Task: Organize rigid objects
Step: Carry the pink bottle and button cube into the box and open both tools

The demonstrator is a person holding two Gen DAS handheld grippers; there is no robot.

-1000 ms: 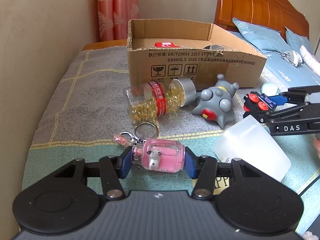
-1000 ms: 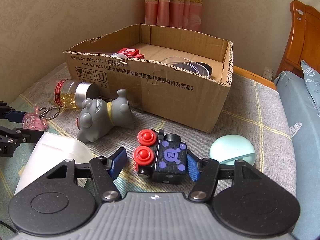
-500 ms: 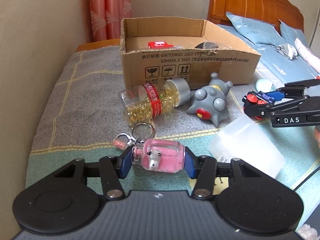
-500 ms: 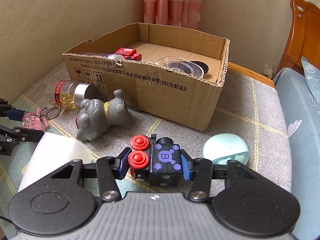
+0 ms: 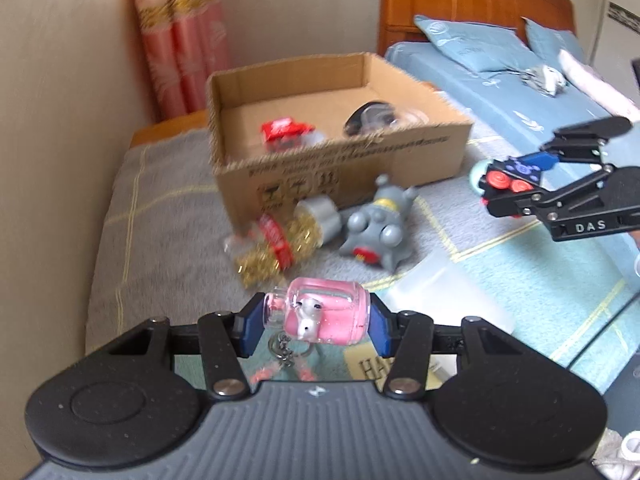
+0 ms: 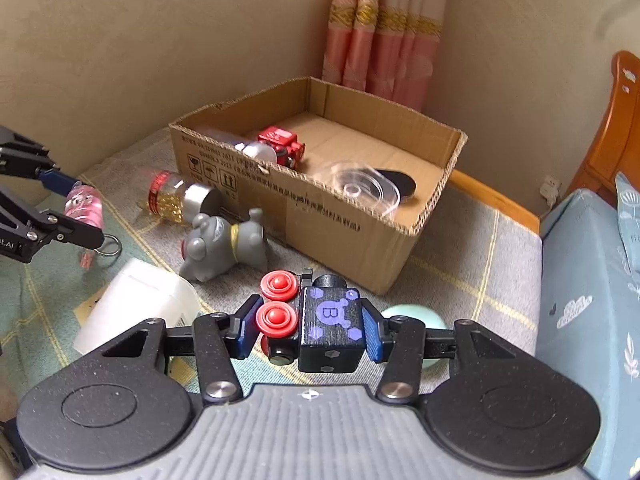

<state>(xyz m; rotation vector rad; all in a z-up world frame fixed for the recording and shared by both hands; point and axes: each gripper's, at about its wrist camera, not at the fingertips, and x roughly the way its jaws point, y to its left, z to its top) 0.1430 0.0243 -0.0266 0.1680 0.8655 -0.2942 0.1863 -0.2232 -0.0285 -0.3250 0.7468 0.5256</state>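
L tongs (image 5: 316,322) clenched on a pink bottle charm (image 5: 320,314), gripped end to end btw the blue pads, lying crosswise. Its key ring (image 5: 286,350) dangles below, partly hidden behind the tongs' body; ring + chain are blurred, details unreadable. R tongs (image 6: 310,326) clenched on a black toy block w/ red wheels (image 6: 316,322), one pad on the wheel side, the other on the block's purple-marked side. Underside of the toy is cut off by the tongs' frame.

Both loads are held clear of the bed, above the blanket (image 5: 160,216). Both tongs tilt downward toward the bed. From the L view the R tongs (image 5: 516,178) show at the right edge, w/ only a sliver of the holding hand visible.

Just beyond the R tongs a mint round case (image 6: 412,314) lies mostly hidden behind the pad. A white plastic tub (image 6: 136,304) sits near the bed's front edge, btw the two tongs. Further out: grey toy figure (image 6: 224,244) on its side, just beside a capsule bottle (image 6: 176,198) lying down, both close to the cardboard box (image 6: 320,208) front wall. Inside the box: a red toy car (image 6: 282,146), a clear lid (image 6: 366,190) over smth dark, not identifiable.
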